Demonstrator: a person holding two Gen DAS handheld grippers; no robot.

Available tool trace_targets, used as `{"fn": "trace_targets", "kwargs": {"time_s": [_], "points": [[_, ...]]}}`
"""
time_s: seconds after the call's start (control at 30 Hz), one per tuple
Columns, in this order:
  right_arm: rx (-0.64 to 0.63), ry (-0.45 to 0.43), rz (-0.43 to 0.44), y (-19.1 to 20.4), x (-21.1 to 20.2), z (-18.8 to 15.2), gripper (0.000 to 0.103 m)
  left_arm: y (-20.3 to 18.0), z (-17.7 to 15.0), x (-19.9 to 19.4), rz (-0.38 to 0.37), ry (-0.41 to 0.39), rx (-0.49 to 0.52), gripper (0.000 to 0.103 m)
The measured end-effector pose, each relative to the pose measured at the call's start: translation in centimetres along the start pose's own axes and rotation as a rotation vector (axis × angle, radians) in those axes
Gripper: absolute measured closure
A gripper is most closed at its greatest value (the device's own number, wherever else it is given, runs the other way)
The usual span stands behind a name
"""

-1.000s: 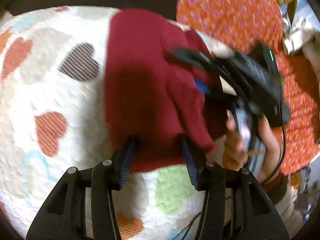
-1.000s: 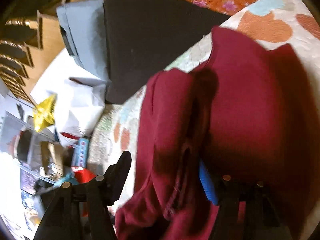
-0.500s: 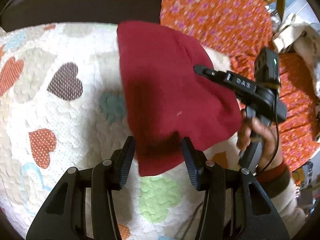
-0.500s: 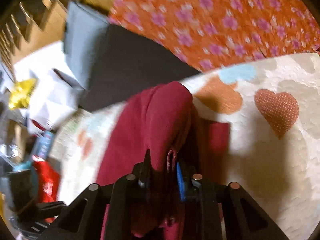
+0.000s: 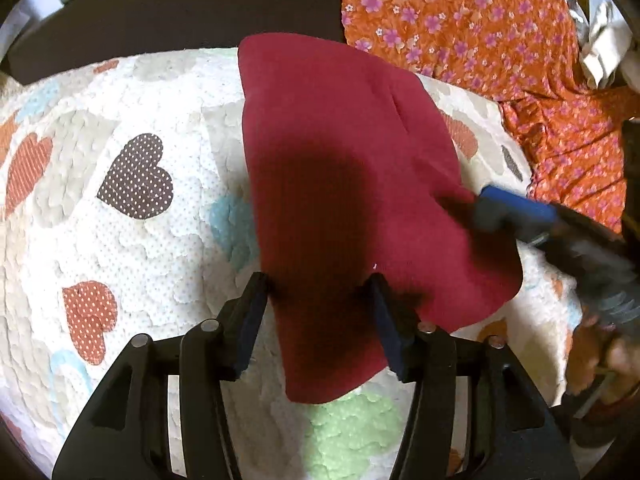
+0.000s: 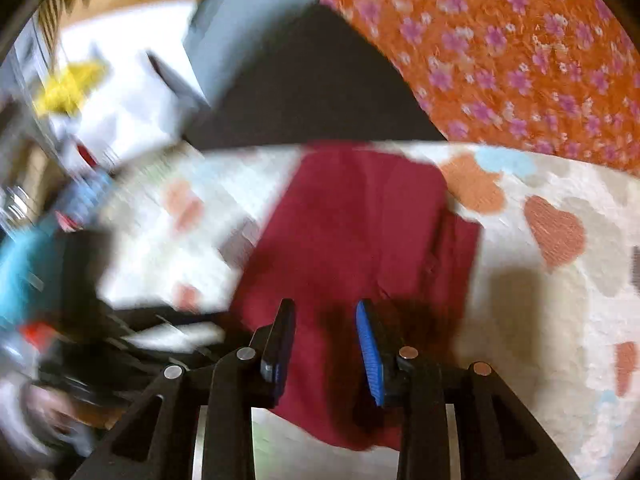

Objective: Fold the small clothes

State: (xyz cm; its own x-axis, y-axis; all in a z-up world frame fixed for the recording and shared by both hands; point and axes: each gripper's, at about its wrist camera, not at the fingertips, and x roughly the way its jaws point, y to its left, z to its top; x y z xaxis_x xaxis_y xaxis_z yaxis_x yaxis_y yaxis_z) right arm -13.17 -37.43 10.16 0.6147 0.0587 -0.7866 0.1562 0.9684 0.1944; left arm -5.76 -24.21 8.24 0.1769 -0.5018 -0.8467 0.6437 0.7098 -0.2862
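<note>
A dark red garment (image 5: pixel 344 184) lies folded flat on a white quilt with coloured hearts (image 5: pixel 136 232). It also shows in the right wrist view (image 6: pixel 360 236). My left gripper (image 5: pixel 318 300) is open above the garment's near edge, holding nothing. My right gripper (image 6: pixel 325 322) is open over the garment's other near edge, empty. In the left wrist view the right gripper's blue-padded finger (image 5: pixel 516 210) hovers at the garment's right edge, blurred.
An orange flowered cloth (image 5: pixel 500 40) lies at the back right. A black surface (image 5: pixel 180 12) borders the quilt's far side. In the right wrist view white bags, a grey box (image 6: pixel 244 28) and clutter sit to the left, blurred.
The right gripper carried a fold of the red garment over, laid it down and opened. The garment now lies flat and narrower. The left gripper stayed open.
</note>
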Motion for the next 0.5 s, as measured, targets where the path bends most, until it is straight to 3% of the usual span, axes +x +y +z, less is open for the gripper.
{"fn": "trace_targets", "kwargs": {"time_s": [0.03, 0.1, 0.23, 0.33, 0.5], "points": [[-0.01, 0.023, -0.064, -0.5, 1.2, -0.8, 0.073, 0.0, -0.1, 0.1, 0.001, 0.001, 0.007, 0.048], [0.009, 0.041, -0.084, -1.8, 2.7, -1.7, 0.074, 0.2, -0.2, 0.8, -0.003, 0.015, 0.005, 0.048], [0.104, 0.011, -0.049, -3.3, 1.3, -1.6, 0.073, 0.0, 0.0, 0.5, 0.01, -0.001, -0.002, 0.048], [0.178, -0.036, 0.013, -3.5, -0.4, -1.3, 0.073, -0.7, 0.0, -0.8, 0.063, -0.069, 0.023, 0.048], [0.157, -0.089, 0.027, -1.4, -1.7, -0.9, 0.073, -1.0, 0.5, -1.3, 0.097, -0.124, 0.015, 0.048]]}}
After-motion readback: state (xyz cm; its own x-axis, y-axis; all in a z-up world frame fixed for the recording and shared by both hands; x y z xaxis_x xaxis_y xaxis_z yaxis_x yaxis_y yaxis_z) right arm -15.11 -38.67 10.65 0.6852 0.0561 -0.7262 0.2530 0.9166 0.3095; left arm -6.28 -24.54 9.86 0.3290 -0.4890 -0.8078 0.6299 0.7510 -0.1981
